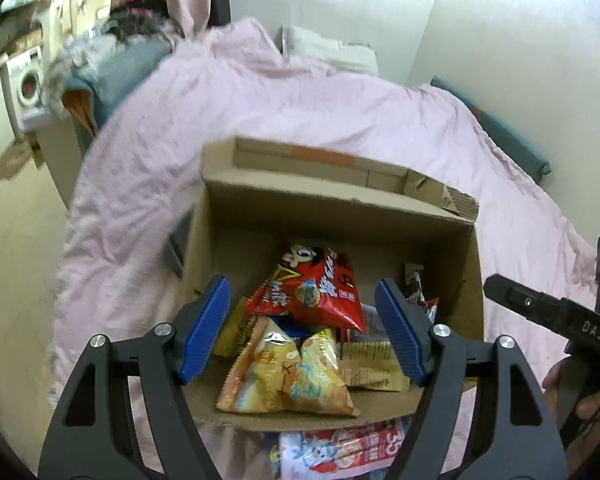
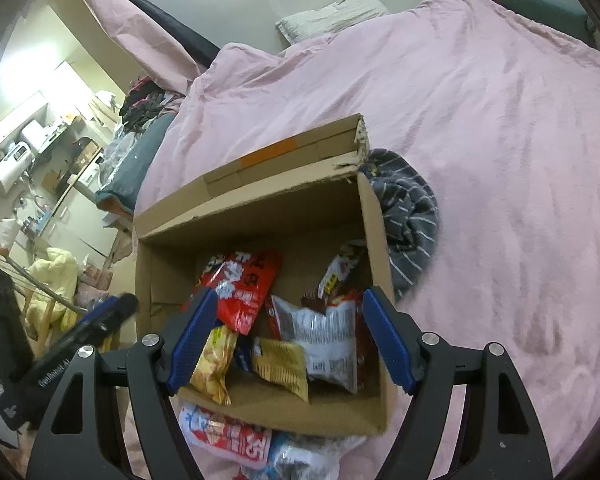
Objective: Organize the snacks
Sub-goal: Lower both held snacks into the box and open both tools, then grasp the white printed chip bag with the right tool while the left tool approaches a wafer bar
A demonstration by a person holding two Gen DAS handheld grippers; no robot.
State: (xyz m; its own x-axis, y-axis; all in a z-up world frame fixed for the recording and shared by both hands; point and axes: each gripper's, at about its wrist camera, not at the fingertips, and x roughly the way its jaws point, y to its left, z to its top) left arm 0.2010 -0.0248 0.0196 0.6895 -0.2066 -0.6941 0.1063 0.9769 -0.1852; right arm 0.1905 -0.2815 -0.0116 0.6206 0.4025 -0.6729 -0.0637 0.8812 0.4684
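Our left gripper (image 1: 303, 326) points forward and steeply down, its two blue pads standing wide apart with nothing pressed between them. Its black arms spread out toward the lower corners of the left wrist view.

Our right gripper (image 2: 287, 336) points down at much the same slope. Its blue pads are also parted and grip nothing.

The two grippers hang side by side. In the left wrist view a black finger of the right gripper reaches in from the right edge, and our right hand (image 1: 580, 400) curls around its handle below. In the right wrist view one blurred, blue-padded finger (image 2: 104, 312) of the left gripper shows at the left.
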